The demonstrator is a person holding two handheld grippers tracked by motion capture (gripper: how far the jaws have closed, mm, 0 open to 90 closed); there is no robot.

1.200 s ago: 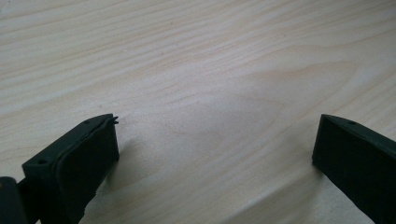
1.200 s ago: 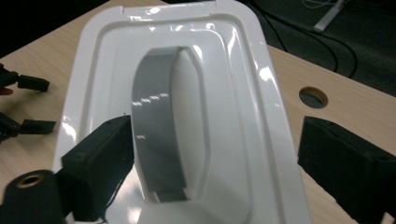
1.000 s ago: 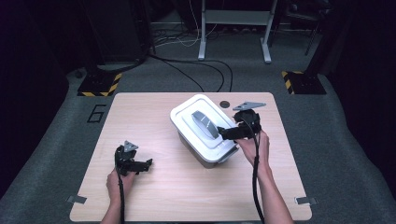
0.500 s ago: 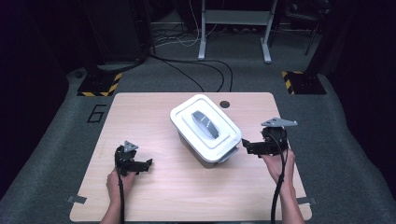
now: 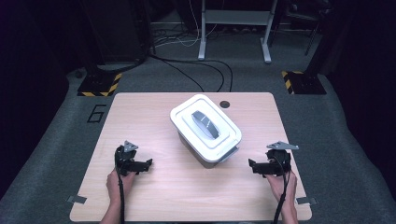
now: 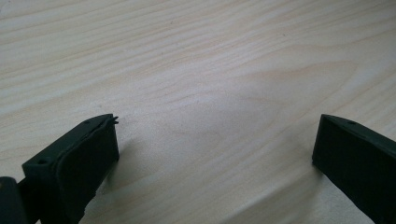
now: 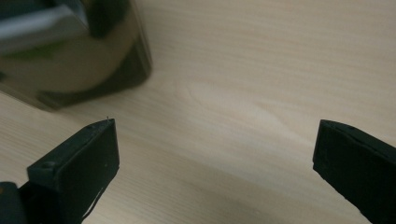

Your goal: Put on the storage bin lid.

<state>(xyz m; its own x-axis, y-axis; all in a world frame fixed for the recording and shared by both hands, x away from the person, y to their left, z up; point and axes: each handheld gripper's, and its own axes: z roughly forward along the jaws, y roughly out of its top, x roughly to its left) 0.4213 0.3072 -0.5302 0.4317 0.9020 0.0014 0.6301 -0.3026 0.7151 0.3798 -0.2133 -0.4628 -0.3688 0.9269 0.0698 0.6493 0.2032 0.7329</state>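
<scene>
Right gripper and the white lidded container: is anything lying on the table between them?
Nothing visible. Bare tabletop lies between the right gripper and the white lidded container. The right gripper view shows its tongs open over plain wood, with the container's corner ahead.

container: blurred, cut by top-left edge | contents hidden under lid

Glossy white plastic container on matt wooden table.
</scene>
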